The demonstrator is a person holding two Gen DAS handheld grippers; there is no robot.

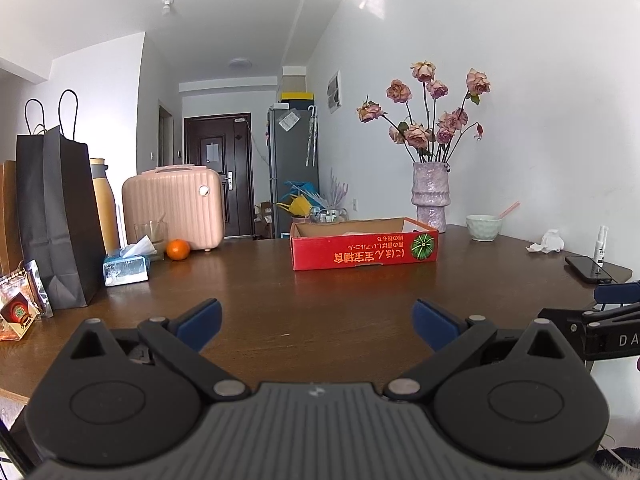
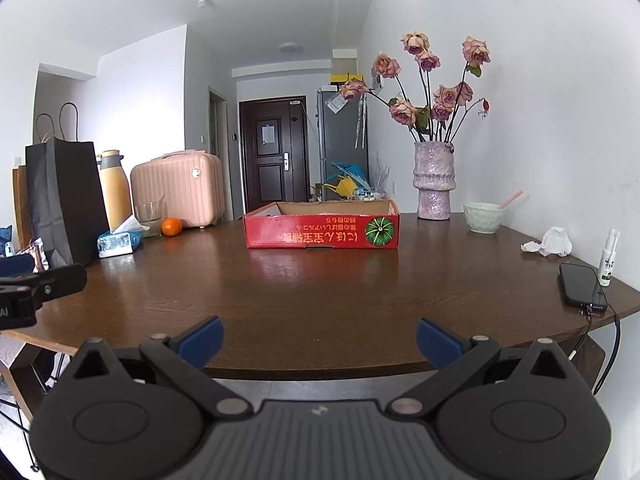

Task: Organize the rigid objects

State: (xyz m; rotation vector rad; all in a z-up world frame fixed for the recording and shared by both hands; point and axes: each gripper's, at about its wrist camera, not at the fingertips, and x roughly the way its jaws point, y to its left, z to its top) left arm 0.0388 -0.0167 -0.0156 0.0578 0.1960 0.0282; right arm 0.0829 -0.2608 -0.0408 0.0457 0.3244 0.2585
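Presently, both grippers are held low at the near edge of a brown table [image 1: 304, 292], side by side and well apart from everything on it. The left gripper [image 1: 317, 326] is seen with its blue pads [image 1: 200, 322] spread wide and nothing between them; the right gripper [image 2: 319, 342] is likewise released, its pads [image 2: 438, 342] apart and bare. A part of the right gripper is caught at the right edge of the left view, and a part of the left one at the left edge of the right view.

A shallow red box [image 2: 322, 230] is set toward the far side of the table, its top open; what lies in it cannot be made out. Right of it, near the wall, a vase [image 2: 434, 182] of dried roses is stood upright, with a pale bowl [image 2: 483, 216] just beside it. Further right, a crumpled tissue [image 2: 550, 242], a small spray bottle [image 2: 609, 258] and a phone [image 2: 580, 284] are placed near the table's right edge. At the left, an orange [image 1: 177, 249], a glass [image 1: 151, 238], a tissue pack [image 1: 126, 266], a dark paper bag [image 1: 56, 216] and a pink case [image 1: 174, 206] are grouped together.
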